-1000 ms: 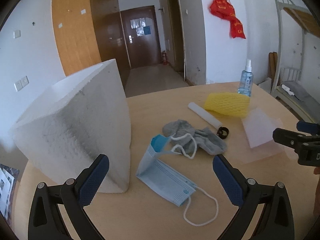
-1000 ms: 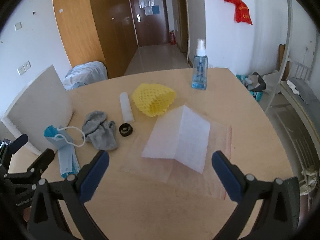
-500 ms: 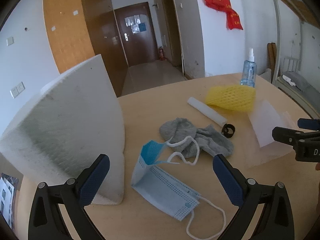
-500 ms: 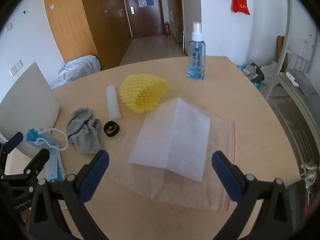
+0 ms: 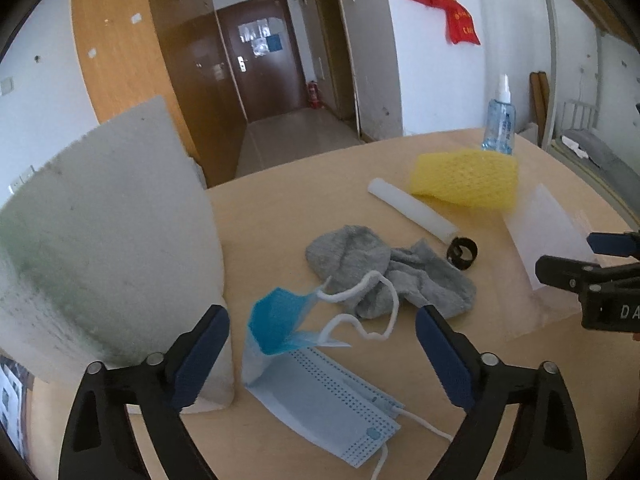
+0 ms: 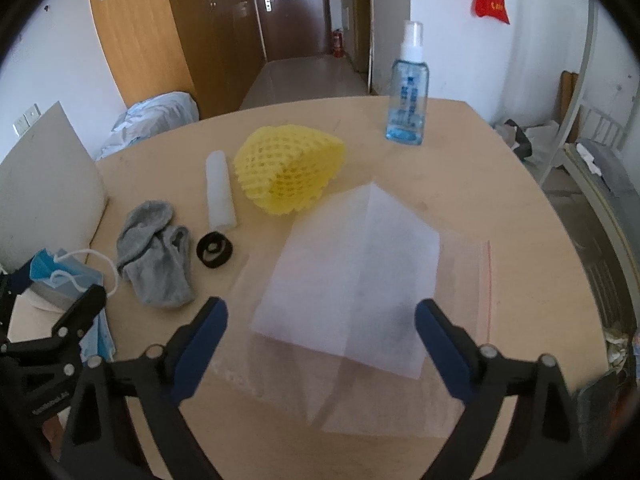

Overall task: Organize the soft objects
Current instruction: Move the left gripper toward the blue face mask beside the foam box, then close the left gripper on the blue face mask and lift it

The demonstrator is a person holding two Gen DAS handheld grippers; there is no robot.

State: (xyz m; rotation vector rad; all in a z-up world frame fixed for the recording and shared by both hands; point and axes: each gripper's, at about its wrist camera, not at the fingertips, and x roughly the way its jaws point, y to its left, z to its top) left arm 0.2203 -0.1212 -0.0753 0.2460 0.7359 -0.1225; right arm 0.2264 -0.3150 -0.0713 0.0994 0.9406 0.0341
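Tilting down over the table [image 6: 500, 184] — left gripper [image 5: 322, 354] above the mask [image 5: 320, 396], right gripper [image 6: 320, 348] above the sheet [image 6: 352, 276] — jaws narrowing, empty.

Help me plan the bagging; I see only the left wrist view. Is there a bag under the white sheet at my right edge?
Observer: Yes. A clear zip bag lies flat under the sheet, with its red seal strip along the right side.
Operator: What is the right gripper doing?
Observer: The right gripper hangs over the sheet's near edge. Its fingers are closing but wide apart, with nothing gripped.
Operator: Which way does the net open?
Observer: The net has its open end facing the right gripper.
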